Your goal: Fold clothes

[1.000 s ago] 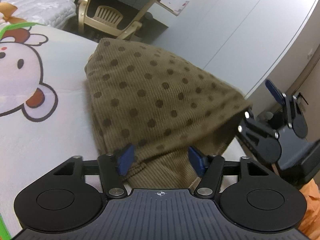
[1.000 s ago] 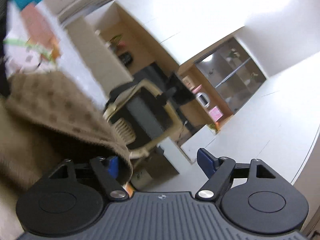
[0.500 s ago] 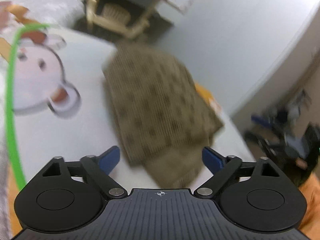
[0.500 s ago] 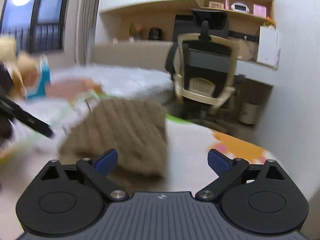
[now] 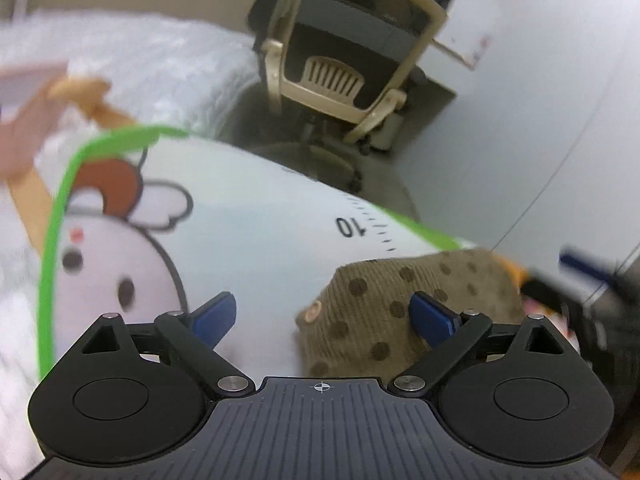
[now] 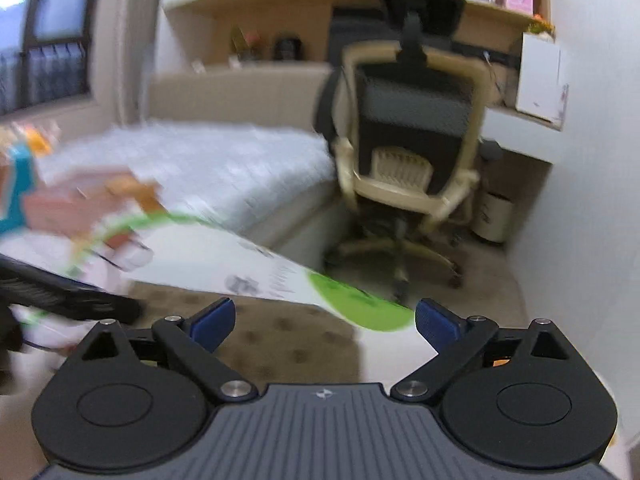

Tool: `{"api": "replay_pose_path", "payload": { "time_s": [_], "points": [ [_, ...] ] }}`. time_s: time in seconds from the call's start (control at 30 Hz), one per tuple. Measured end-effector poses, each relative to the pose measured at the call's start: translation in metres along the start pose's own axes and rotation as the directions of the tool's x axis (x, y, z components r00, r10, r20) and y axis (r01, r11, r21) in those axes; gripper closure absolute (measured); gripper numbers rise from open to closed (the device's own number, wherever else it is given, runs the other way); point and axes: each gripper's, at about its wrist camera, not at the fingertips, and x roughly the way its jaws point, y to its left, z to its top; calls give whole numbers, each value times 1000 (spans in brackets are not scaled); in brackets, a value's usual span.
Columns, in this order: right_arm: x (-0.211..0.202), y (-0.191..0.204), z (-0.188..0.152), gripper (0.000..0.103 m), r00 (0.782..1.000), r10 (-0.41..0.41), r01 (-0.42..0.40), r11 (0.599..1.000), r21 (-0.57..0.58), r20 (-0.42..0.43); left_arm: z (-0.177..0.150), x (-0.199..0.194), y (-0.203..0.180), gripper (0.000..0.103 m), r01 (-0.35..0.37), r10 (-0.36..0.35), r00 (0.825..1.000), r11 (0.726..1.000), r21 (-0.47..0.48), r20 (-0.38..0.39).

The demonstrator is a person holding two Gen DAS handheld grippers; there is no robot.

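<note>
Olive-brown corduroy garment with dark polka dots (image 5: 404, 304) lies in a folded bundle on the white cartoon-print mat with a green border (image 5: 248, 216), near its right edge, and neither tool grips it. Left tool (image 5: 322, 314) is released: blue pads spread wide, nothing between them, right pad in front of the cloth, left pad over bare mat. Right tool (image 6: 325, 320) is likewise released, pads wide, hanging over the garment (image 6: 280, 336); whether it touches the cloth I cannot tell. The other tool shows as a dark blur at the edge of each view. Both views are motion-blurred, so fine detail is unreliable. Handling, my read: light, soft, limp fabric with no stiffness, so it will drape and sag from any pinch point. The ribbed corduroy should give good friction on the pads, so slip risk is low. Not fragile. A small pale button (image 5: 313, 309) sits at the near-left corner of the bundle; avoid clamping on it. Best hold is probably two corners of one edge, one tool each, pinching all layers so the fold doesn't open. Beyond the mat: white quilted bed (image 6: 224, 168), a beige-framed office chair with black mesh back (image 6: 412, 140), a wooden desk and shelves (image 6: 472, 8), and a grey-white wall on the right.
</note>
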Motion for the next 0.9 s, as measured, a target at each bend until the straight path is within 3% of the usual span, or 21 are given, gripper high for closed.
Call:
{"api": "replay_pose_path", "payload": {
  "time_s": [0.13, 0.23, 0.33, 0.4, 0.47, 0.53, 0.67, 0.73, 0.9],
  "points": [
    [51, -1, -19, 5, 989, -73, 58, 992, -115, -127, -3, 7, 2, 4, 11, -10, 1000, 1000, 24, -17],
    [57, -9, -25, 5, 988, -85, 71, 992, -104, -132, -5, 12, 3, 3, 26, -26, 999, 1000, 18, -24],
    [33, -17, -24, 5, 992, -87, 80, 993, -83, -89, -5, 14, 5, 2, 39, -38, 999, 999, 11, -25],
    [6, -24, -25, 5, 999, -6, 5, 999, -33, -53, -4, 13, 11, 2, 57, -58, 998, 998, -7, -25],
    [-18, -30, -31, 4, 995, 97, -97, 995, 17, -37, -4, 3, 24, 3, 125, -126, 992, 989, -80, -10],
    [-32, -26, -46, 3, 989, 131, -131, 991, -5, -65, -12, -7, 34, 3, 221, -224, 975, 966, -136, -5],
    [-28, -21, -78, 1, 990, 71, -80, 994, -75, -118, -37, -11, 41, 3, 373, -388, 921, 907, -197, -45],
    [-22, -27, -80, 0, 986, 96, -96, 995, 5, -134, -52, -4, 36, 3, 416, -438, 896, 886, -203, -72],
    [-15, -24, -82, 0, 982, 131, -122, 990, 69, -138, -73, -5, 21, 3, 460, -464, 886, 882, -99, -14]
  ]
}}
